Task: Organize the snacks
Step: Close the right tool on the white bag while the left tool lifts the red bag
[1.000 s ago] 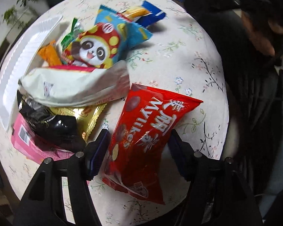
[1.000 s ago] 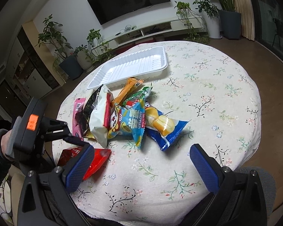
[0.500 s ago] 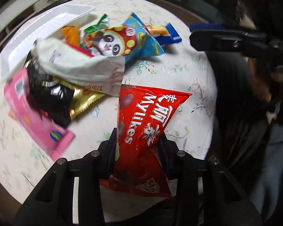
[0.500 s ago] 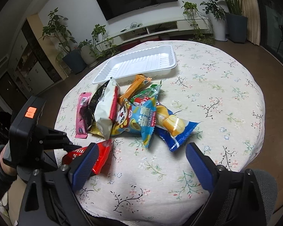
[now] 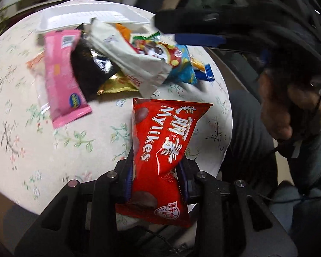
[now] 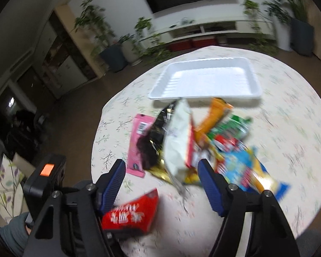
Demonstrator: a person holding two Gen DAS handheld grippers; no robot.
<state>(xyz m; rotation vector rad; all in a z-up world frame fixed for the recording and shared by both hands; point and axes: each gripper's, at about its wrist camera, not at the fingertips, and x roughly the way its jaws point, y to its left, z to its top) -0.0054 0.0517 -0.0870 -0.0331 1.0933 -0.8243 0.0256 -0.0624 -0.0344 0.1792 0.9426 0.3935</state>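
My left gripper (image 5: 156,177) is shut on a red Mylikes bag (image 5: 162,150) and holds it above the near table edge; the bag also shows in the right wrist view (image 6: 130,214). My right gripper (image 6: 161,182) is open and empty, above the near end of the snack pile. The pile holds a white bag (image 6: 177,141), a black bag (image 6: 152,141), a pink pack (image 6: 139,141), a blue panda bag (image 6: 241,167) and orange (image 6: 216,113) and green (image 6: 231,126) packs. A white foam tray (image 6: 205,81) lies empty behind the pile.
The round table with a floral cloth (image 6: 289,128) carries everything. The person's body and head (image 5: 289,107) are at the right in the left wrist view. Plants, a TV and a cabinet stand beyond the table.
My left gripper shut on the red bag, lifted it and swung left. My right gripper moved forward over the snack pile and narrowed its opening.
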